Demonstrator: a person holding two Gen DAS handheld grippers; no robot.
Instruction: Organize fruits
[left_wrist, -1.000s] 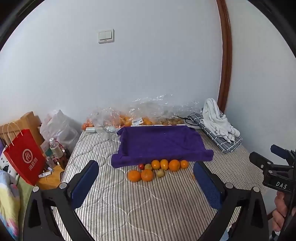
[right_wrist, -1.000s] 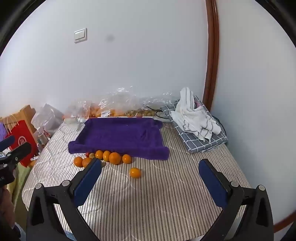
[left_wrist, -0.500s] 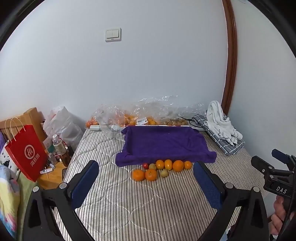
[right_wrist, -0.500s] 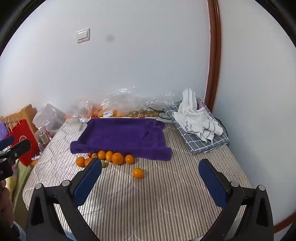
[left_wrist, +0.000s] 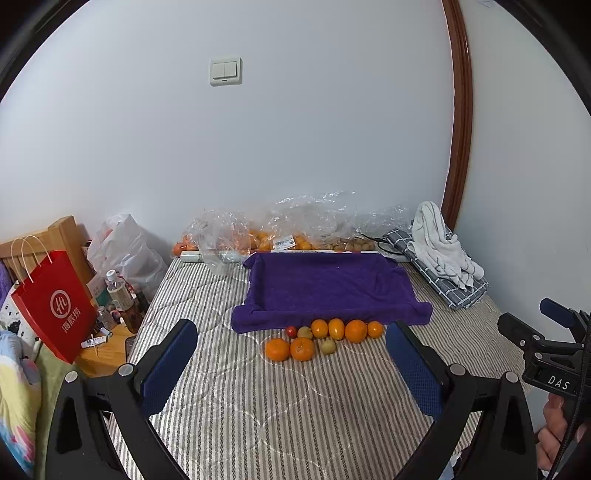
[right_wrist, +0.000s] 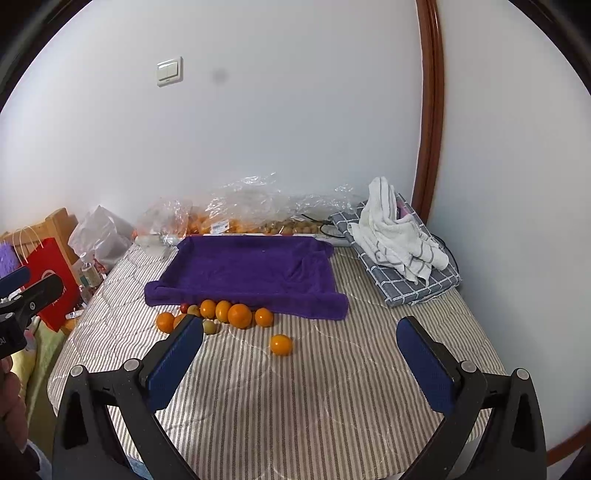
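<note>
Two hand-held tools hang above a striped bed (left_wrist: 295, 406), both spread wide and holding nothing: the left tool (left_wrist: 291, 365) and the right tool (right_wrist: 299, 362). Beyond them, a cluster of fruits (left_wrist: 325, 338), oranges plus small green and red ones, lies on the bed just in front of a purple towel (left_wrist: 325, 288). One orange (right_wrist: 281, 344) sits alone, nearer than the cluster and apart from the towel. Behind the towel, against the wall, clear plastic bags (left_wrist: 295, 229) hold more fruit. Right of the towel lies a white cloth (right_wrist: 395, 232) on a checked one.
</note>
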